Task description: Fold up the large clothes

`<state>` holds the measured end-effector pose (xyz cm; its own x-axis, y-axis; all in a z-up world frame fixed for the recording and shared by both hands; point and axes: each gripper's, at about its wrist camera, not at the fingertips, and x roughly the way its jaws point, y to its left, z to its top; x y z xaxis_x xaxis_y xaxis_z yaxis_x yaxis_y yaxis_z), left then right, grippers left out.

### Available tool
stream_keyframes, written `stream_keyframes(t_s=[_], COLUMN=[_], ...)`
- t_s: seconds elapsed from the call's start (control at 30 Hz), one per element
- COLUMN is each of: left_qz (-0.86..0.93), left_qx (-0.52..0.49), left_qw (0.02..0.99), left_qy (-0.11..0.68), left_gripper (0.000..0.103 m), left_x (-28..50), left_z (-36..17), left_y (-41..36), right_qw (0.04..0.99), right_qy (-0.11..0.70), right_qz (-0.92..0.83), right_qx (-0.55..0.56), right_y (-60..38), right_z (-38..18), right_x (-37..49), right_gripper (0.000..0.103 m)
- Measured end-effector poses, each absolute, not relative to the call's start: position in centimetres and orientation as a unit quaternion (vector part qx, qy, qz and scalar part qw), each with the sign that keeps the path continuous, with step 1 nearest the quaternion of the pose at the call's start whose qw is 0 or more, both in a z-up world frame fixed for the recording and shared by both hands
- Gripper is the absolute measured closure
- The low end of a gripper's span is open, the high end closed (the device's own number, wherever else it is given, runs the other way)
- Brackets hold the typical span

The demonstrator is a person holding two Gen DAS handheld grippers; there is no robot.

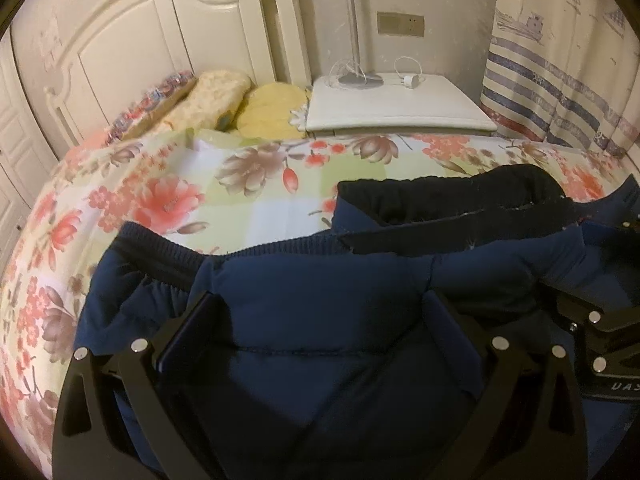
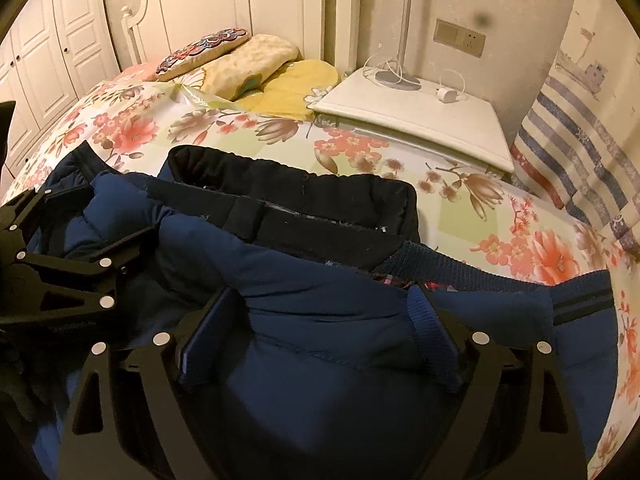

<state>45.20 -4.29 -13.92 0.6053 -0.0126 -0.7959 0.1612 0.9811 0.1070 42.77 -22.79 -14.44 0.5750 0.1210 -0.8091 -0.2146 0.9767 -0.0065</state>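
Okay, quick notes: the navy padded jacket (image 1: pixel 332 308) lies bunched on the bed, directly under and ahead of both of your grippers. Its long axis seems to run side to side across both views, ribbed hem (image 2: pixel 480 268) and black lining (image 2: pixel 320 200) on the far edge.

Your left gripper (image 1: pixel 324 312) has its jaws spread wide, padded cloth bulging up between them; pads don't look like they're pinching. Your right gripper (image 2: pixel 324 312) also stands wide over the jacket, ribbed cuff (image 2: pixel 424 316) by its right finger, nothing clamped.

Both sit side by side, close together, about equally near the cloth; next grab likely goes to the far hem edge.

Surface: soft floral bedsheet (image 1: pixel 168 200), will give under pressure. Room: white headboard (image 1: pixel 140 32), pillows (image 2: pixel 256 60), white nightstand (image 2: pixel 420 116) with lamp base (image 2: pixel 396 78), striped curtain (image 1: pixel 560 92) on the right.
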Motion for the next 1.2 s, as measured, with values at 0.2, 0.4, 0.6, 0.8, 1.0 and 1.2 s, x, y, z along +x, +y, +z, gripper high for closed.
stream_keyframes(t_s=[0.2,0.4,0.6,0.8,1.0,1.2], left_qz=[0.018,0.028,0.052,0.043,0.039,0.042], left_qx=[0.022,-0.041,0.009,-0.022,-0.034,-0.040], left_qw=[0.913,0.886,0.898,0.900,0.895,0.901], left_qy=[0.406,0.460,0.438,0.433,0.443,0.431], left_gripper=[0.002,0.002,0.003,0.003,0.003,0.002], left_x=[46.1,48.3,47.7,47.4,48.0,47.5], left_z=[-10.0,-13.4,-13.0,-12.7,-13.1,-12.8], left_y=[1.6,4.6,3.2,4.4,4.7,5.0], right_qw=[0.887,0.887,0.887,0.907,0.896,0.907], right_qy=[0.449,0.448,0.448,0.416,0.428,0.414], right_qz=[0.091,0.096,0.096,0.028,0.018,-0.004], right_qx=[-0.054,-0.046,-0.055,-0.062,0.116,0.078], right_y=[-23.0,-23.0,-22.8,-26.7,-37.7,-36.4], right_z=[-14.4,-14.4,-13.9,-10.7,-14.2,-14.3], right_x=[42.7,42.6,42.2,40.7,40.6,40.2], right_gripper=[0.018,0.017,0.017,0.017,0.014,0.013])
